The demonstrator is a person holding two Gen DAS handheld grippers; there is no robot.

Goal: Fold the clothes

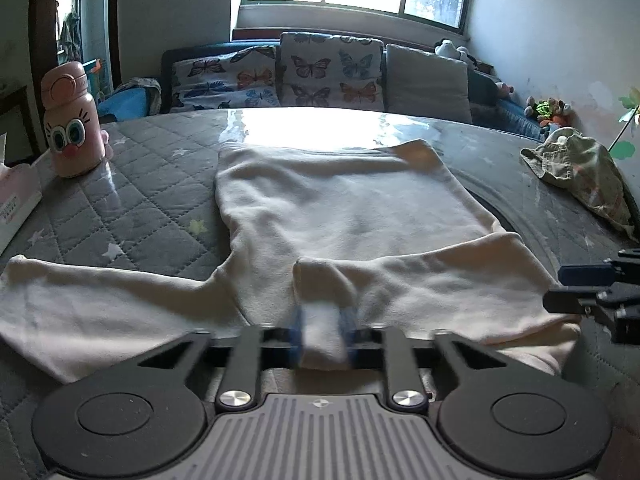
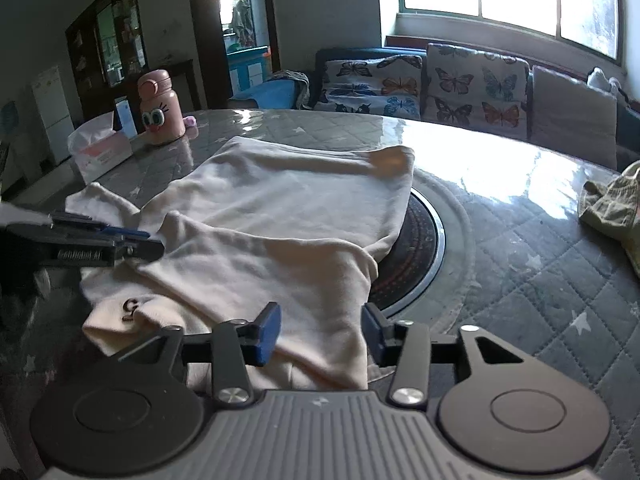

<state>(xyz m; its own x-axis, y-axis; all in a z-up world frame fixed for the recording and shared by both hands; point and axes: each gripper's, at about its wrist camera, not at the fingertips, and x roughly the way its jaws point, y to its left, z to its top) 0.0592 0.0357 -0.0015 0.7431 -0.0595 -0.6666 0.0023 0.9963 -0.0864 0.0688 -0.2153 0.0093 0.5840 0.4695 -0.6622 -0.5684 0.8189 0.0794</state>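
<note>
A cream long-sleeved top (image 1: 340, 208) lies spread on the grey quilted table (image 1: 152, 200). Its right sleeve is folded across the body. The other sleeve (image 1: 80, 300) stretches out to the left. My left gripper (image 1: 323, 328) is shut on a bunched fold of the cream cloth, near the sleeve's cuff. In the right wrist view the same top (image 2: 288, 216) fills the middle. My right gripper (image 2: 322, 330) stands open just above the top's near edge, with cloth lying between its blue pads (image 2: 267, 332). The left gripper (image 2: 132, 240) shows at the left, pinching cloth.
A pink cartoon bottle (image 1: 72, 120) and a tissue box (image 1: 16, 200) stand at the table's left. An olive garment (image 1: 580, 172) lies crumpled at the right. A round inset hotplate (image 2: 416, 248) sits partly under the top. A sofa with butterfly cushions (image 1: 320, 72) is behind.
</note>
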